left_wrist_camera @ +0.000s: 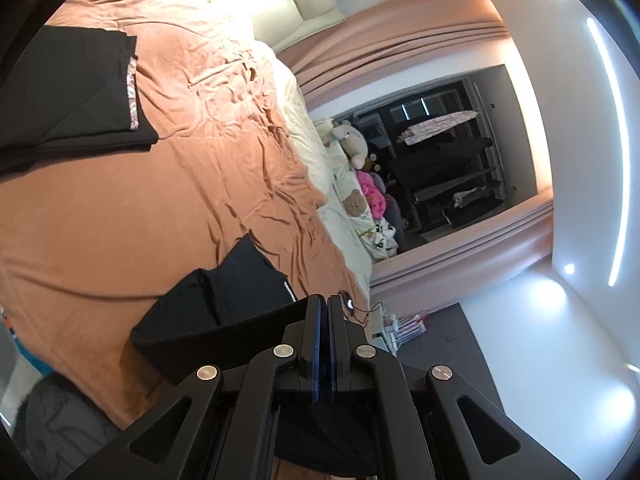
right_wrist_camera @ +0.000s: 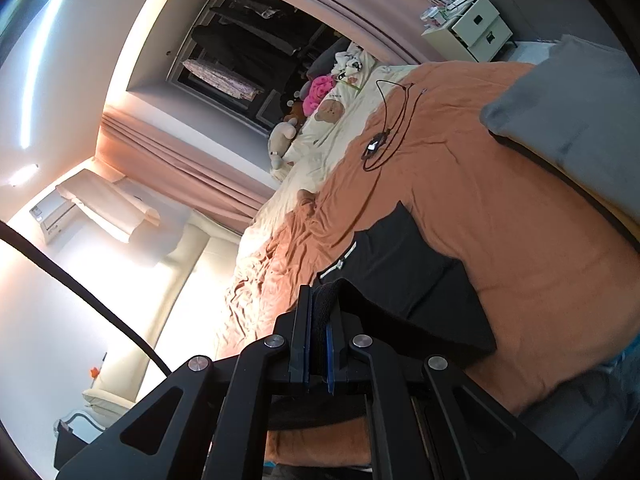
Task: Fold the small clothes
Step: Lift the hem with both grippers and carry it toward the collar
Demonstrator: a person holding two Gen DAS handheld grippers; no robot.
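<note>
A black garment (left_wrist_camera: 224, 300) lies partly on the orange bedspread (left_wrist_camera: 140, 216), with its near edge lifted. My left gripper (left_wrist_camera: 325, 304) is shut on that lifted edge at one corner. In the right wrist view the same black garment (right_wrist_camera: 404, 280) stretches from the bed up to my right gripper (right_wrist_camera: 320, 300), which is shut on a bunched black edge between its pads. The garment has a white drawstring (right_wrist_camera: 342, 262). Both grippers hold the edge above the bed.
A stack of folded black clothes (left_wrist_camera: 68, 92) lies at the far side of the bed. A black cable with a small device (right_wrist_camera: 376, 146) lies on the bedspread. A grey pillow (right_wrist_camera: 568, 120), a cream blanket with soft toys (right_wrist_camera: 320, 100) and a white bedside drawer unit (right_wrist_camera: 476, 28) are nearby.
</note>
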